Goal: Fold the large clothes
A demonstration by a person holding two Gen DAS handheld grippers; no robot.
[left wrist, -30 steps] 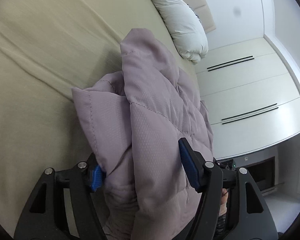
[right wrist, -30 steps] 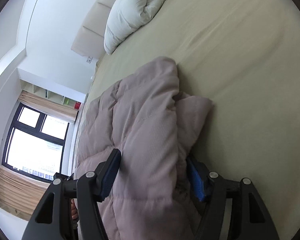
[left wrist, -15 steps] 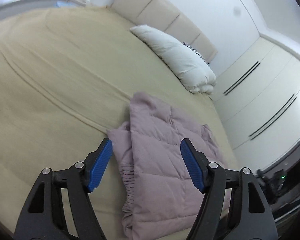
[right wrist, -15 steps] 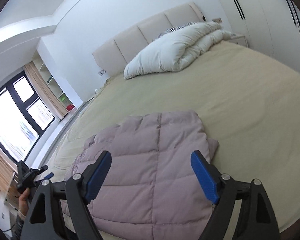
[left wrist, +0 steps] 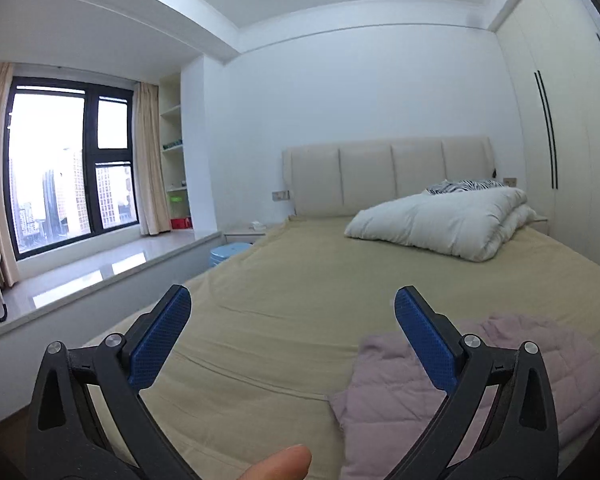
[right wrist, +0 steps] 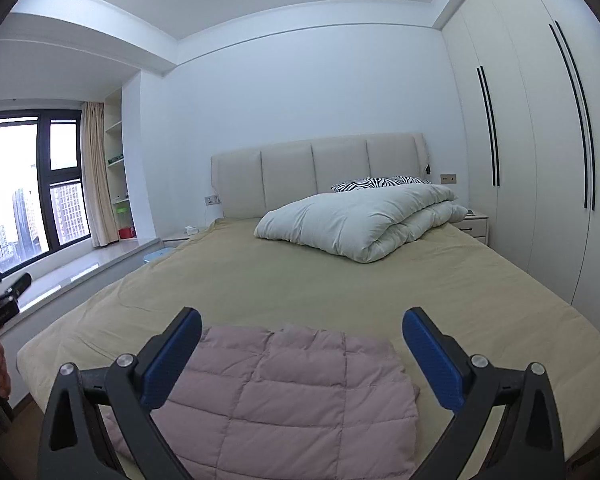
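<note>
Claws, two, hand-held: left claw (left wrist: 292,334) spread wide and holding nothing, raised above the bed (left wrist: 284,292); right claw (right wrist: 302,354) likewise spread wide and holding nothing, level with the foot of the bed. Jacket (right wrist: 284,396), quilted, pale mauve: lies flat on the sheet in a compact squared bundle near the foot edge, at 6 o'clock in the right view, straight under the gap between that claw's fingers; in the left view it sits at 4 o'clock, partly behind the right-hand finger. Neither claw touches it. Duvet (right wrist: 360,220), white, folded, at 12 o'clock by the headboard, well apart from the jacket; striped pillow (right wrist: 380,182) behind it. Judged condition: folding looks finished or nearly so, the step in hand being release and inspection. Handling note: padded fill tends to spring open, so any last tidy is best done by pressing the top layer flat and squaring the loose edge at 3 o'clock, pinching seams, not the puffed panels, and lifting clear straight upward to avoid dragging a layer.
</note>
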